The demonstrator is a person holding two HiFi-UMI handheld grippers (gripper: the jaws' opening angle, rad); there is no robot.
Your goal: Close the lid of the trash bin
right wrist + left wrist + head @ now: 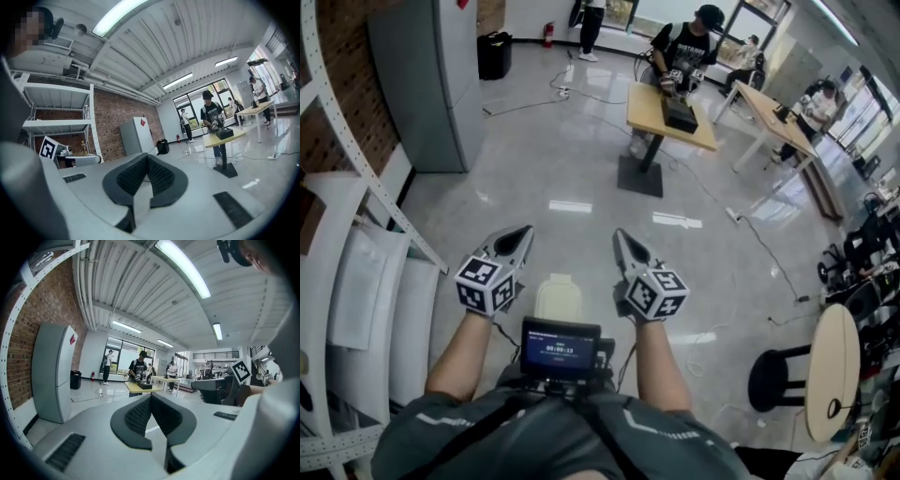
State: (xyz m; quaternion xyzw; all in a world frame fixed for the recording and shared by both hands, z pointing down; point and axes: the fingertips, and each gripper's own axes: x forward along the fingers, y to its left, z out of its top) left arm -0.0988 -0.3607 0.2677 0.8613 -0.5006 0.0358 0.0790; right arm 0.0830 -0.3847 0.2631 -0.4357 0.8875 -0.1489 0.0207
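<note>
Grey floor (581, 169) holds trash bin (558, 298) between left claw (523, 232) and right claw (621, 236) — both closed, empty

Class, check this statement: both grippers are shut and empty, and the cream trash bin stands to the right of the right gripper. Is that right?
Not quite. In the head view the cream trash bin stands between the left gripper and the right gripper, not to its right. Both grippers are indeed shut and empty.
</note>
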